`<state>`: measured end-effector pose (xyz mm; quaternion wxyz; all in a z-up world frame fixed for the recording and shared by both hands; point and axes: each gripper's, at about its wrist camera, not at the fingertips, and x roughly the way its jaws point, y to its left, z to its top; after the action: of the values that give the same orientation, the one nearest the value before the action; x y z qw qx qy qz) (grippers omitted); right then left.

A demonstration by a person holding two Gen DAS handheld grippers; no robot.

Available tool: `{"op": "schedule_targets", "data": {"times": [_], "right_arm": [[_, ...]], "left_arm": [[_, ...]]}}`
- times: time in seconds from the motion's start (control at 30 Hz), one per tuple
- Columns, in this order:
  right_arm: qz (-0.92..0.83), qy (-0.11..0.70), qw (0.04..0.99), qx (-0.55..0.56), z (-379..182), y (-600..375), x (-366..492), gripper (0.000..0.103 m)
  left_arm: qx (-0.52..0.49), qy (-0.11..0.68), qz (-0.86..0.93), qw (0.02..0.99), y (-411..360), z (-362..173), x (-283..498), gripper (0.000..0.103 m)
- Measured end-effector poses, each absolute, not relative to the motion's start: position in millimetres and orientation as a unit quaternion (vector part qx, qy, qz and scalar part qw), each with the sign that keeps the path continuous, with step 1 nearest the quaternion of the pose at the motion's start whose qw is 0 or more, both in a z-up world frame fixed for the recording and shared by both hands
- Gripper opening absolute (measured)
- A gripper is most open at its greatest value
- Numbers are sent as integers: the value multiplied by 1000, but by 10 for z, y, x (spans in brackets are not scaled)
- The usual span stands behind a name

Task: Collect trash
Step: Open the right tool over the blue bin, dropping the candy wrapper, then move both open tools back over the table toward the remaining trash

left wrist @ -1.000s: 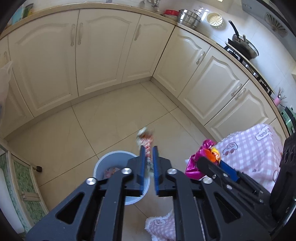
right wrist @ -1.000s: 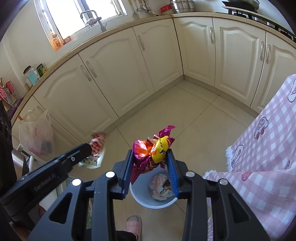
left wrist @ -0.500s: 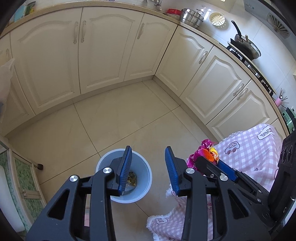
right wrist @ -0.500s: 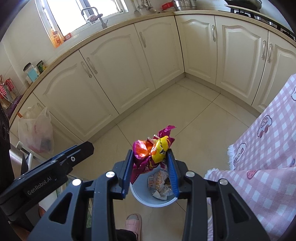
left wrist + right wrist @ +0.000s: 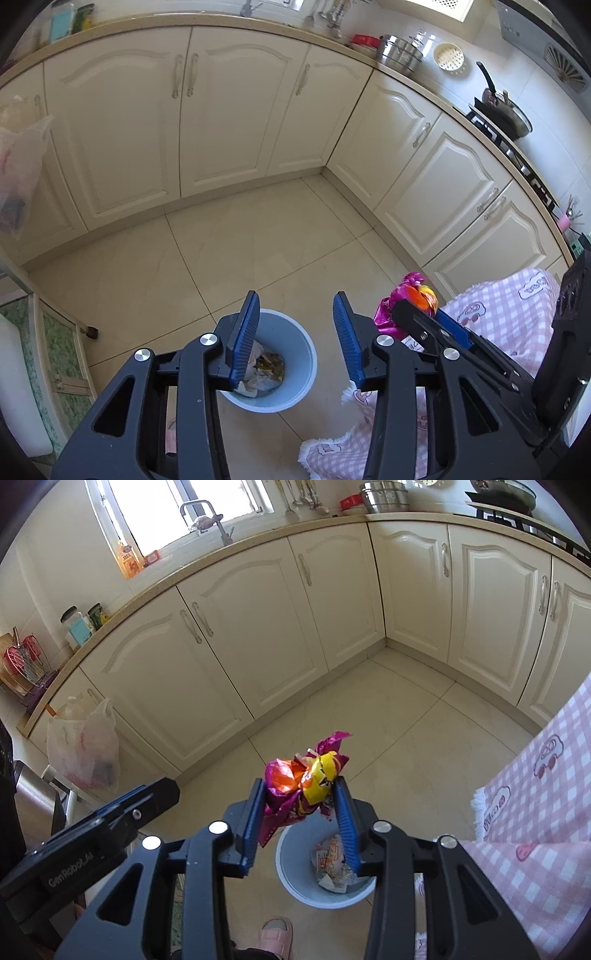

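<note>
A light blue trash bin (image 5: pixel 295 339) stands on the tiled floor with several wrappers inside; it also shows in the right wrist view (image 5: pixel 295 864). My left gripper (image 5: pixel 295 317) is open and empty above the bin. My right gripper (image 5: pixel 301 801) is shut on a crumpled magenta, orange and yellow wrapper (image 5: pixel 303 779) and holds it above the bin. That wrapper also shows in the left wrist view (image 5: pixel 410 295), to the right of the bin.
Cream cabinets (image 5: pixel 221 118) line the back and right walls. A table with a pink checked cloth (image 5: pixel 535 805) stands right of the bin. A plastic bag (image 5: pixel 85 746) hangs at the left. A slippered foot (image 5: pixel 275 932) is near the bin.
My left gripper opened and let go of a red and white wrapper, which now lies in the bin. My right gripper stayed shut on its wrapper above the bin.
</note>
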<state>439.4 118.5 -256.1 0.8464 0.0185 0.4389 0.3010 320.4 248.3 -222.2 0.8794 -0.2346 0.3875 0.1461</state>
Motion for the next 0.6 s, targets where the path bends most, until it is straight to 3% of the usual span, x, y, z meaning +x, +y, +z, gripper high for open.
{"op": "schedule_targets", "data": {"times": [0.17, 0.6], "right_arm": [[304, 424, 853, 24, -2441, 1184, 4389, 47], [253, 380, 889, 42, -1867, 442, 4109, 48]], "left_arm": [[-233, 382, 147, 882, 2479, -2129, 3159, 40], [-203, 359, 88, 907, 1885, -1638, 3039, 42]]}}
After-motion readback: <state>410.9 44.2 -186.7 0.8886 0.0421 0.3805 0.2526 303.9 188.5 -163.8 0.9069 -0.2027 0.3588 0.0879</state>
